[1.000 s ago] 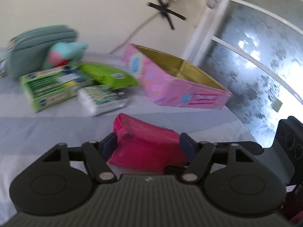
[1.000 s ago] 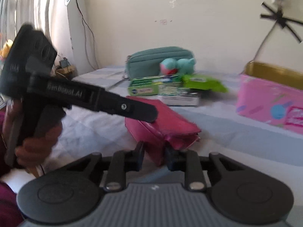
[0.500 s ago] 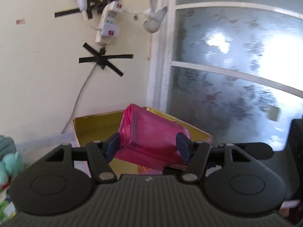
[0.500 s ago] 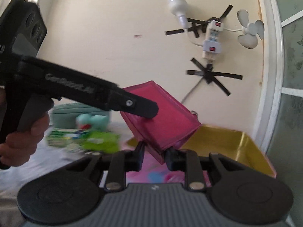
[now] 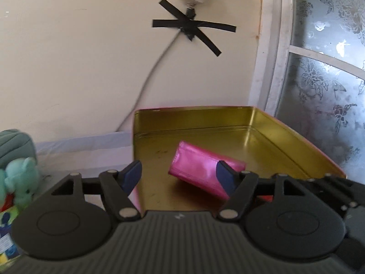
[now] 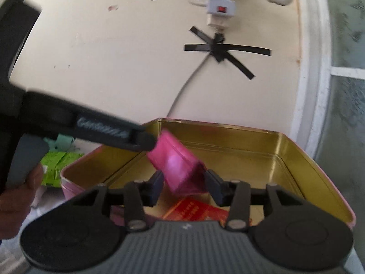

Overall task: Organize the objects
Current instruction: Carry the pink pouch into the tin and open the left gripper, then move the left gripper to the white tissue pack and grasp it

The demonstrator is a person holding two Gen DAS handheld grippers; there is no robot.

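Observation:
A magenta pouch is inside the pink tin box with gold lining, tilted. My left gripper is open above the tin's near edge, its fingers wide apart and off the pouch. In the right wrist view the pouch sits between my right gripper's spread fingers, which do not clamp it; the gripper is open. The left gripper's finger reaches the pouch's upper left corner. A red packet lies on the tin floor.
Left of the tin are a teal plush toy, a teal pouch, a green box and green packets. A taped cable and power strip hang on the wall behind. A frosted window is at right.
Both grippers carried the magenta pouch from the bed up over the tin. Both have now opened, and the pouch has dropped into the tin.

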